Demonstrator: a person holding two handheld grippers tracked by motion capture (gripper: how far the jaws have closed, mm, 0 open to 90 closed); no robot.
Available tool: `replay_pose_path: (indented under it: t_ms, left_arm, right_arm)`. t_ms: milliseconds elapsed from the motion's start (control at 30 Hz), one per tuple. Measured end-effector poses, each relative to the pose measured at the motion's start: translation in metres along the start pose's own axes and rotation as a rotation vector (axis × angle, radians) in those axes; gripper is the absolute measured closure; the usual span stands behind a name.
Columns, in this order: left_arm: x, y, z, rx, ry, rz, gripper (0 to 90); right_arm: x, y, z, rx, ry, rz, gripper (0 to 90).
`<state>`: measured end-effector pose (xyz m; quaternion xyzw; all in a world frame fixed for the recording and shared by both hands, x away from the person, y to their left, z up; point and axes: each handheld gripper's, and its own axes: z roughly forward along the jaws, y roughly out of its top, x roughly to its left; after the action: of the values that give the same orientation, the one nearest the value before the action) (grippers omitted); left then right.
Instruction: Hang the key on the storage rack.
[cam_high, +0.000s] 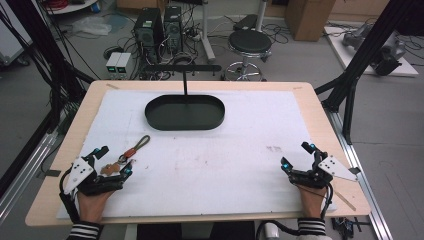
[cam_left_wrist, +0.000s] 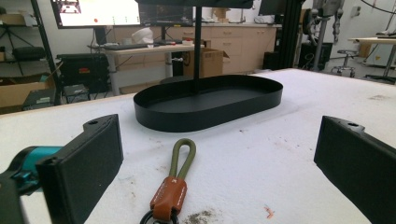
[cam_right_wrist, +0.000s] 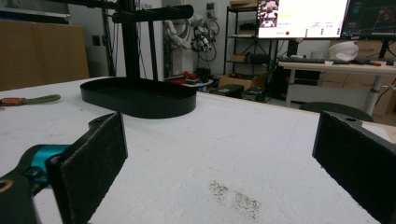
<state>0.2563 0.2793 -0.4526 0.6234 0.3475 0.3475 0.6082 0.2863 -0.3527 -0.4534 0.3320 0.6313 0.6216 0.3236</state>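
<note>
Olive-looped keychain (cam_high: 131, 155) (loop end) points toward tray (cam_high: 184, 112).

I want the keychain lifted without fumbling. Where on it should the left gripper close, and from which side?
Probably the brown leather tab, where the keychain is thickest. It lies flat on the white mat, its olive loop pointing toward the black tray. The left gripper already straddles it, open, so come straight down from above, one jaw on each long side.
</note>
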Motion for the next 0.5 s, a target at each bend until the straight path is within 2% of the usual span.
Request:
replay_pose_path:
  t_ms: [267,500]
  left_arm:
    - [-0.0014,-0.0001,-0.0005,-0.005,0.0,0.012,1.7]
    - [-0.0003,-0.0001,-0.0004,-0.006,-0.001,0.001,1.7]
  right_arm:
    - [0.0001,0.0001,0.0,-0.001,0.001,0.0,2.2]
    - [0.0,0.0,-0.0002,-0.001,0.0,0.0,2.2]
